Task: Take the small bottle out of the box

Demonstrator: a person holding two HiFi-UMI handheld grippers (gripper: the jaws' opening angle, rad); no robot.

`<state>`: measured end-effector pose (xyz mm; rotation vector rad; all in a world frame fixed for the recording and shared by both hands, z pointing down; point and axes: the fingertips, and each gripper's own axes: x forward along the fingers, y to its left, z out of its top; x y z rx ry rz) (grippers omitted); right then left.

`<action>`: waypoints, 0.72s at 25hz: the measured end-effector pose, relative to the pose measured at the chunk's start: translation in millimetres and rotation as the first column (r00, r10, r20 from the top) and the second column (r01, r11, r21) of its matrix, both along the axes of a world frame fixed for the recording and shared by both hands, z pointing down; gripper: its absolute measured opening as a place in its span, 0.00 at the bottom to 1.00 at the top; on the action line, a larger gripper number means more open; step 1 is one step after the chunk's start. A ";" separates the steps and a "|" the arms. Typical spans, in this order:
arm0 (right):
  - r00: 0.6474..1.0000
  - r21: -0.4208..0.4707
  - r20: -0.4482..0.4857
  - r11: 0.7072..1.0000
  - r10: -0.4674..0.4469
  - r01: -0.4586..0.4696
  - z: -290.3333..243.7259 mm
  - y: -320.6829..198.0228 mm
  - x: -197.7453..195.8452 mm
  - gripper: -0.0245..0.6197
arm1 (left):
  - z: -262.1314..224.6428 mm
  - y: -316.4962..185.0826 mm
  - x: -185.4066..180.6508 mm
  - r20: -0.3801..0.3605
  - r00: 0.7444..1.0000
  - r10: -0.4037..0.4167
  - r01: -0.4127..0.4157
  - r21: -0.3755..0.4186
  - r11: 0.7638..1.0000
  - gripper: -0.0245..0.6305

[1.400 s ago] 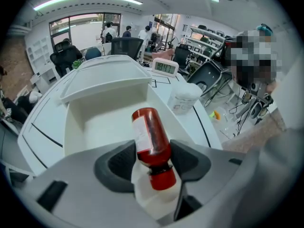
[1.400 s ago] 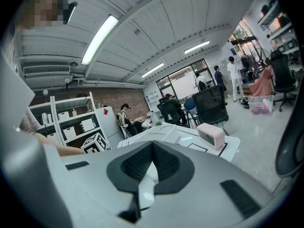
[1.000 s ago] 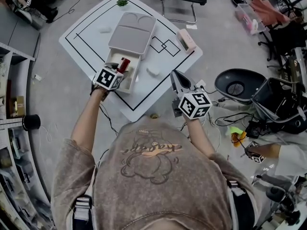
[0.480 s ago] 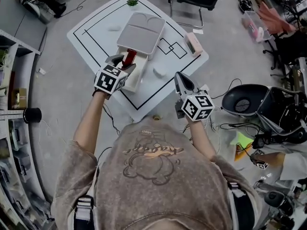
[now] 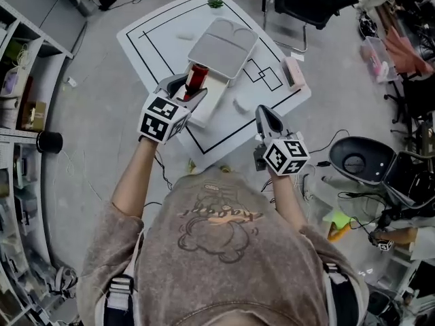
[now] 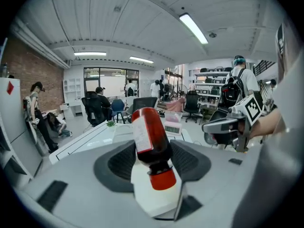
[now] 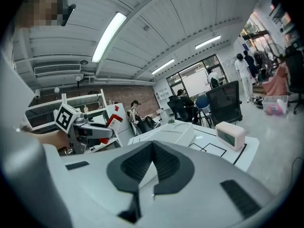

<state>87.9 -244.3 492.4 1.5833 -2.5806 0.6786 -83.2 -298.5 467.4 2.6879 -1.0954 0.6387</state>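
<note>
Box (image 5: 223, 49) in the middle of the table (image 5: 156, 39), drawer (image 5: 212, 102) pulled out toward the near edge, bottle (image 5: 198, 75) between the left hand-held gripper's (image 5: 182, 90) jaws over the drawer, clock (image 5: 293, 73) at the table's right edge, right hand-held gripper (image 5: 263, 112) right of the drawer

The white table (image 5: 156, 43), marked with black lines, spreads out ahead of both my grippers. Just ahead of my left gripper (image 5: 190, 87) the grey box (image 5: 223, 46) sits on it, its drawer open toward me. Just beyond my right gripper (image 5: 264, 114) lies a small white piece (image 5: 242, 104), and farther on a pink clock (image 5: 293, 72) sits near the edge. A green plant (image 5: 215, 3) sits at the far corner.
</note>
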 end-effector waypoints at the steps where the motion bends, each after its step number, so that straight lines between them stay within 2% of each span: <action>1: 1.000 0.001 0.001 1.000 -0.006 0.006 -1.0 -1.2 -2.2 0.03 | -3.4 1.4 -2.8 -0.015 1.000 -0.014 0.014 0.005 1.000 0.39; 7: 1.000 0.002 0.005 1.000 -0.027 0.027 -3.7 -5.7 -12.0 0.03 | -16.9 7.5 -27.7 -0.140 0.982 -0.126 0.127 -0.004 0.992 0.39; 14: 0.999 -0.002 0.006 0.999 -0.036 0.036 0.4 -6.3 -14.1 0.03 | -17.9 15.6 -52.9 -0.289 0.927 -0.240 0.235 -0.050 0.971 0.39; 18: 0.999 -0.006 0.003 0.999 -0.041 0.041 2.0 -4.8 -15.6 0.03 | -10.4 20.4 -60.0 -0.342 0.896 -0.283 0.269 -0.087 0.959 0.39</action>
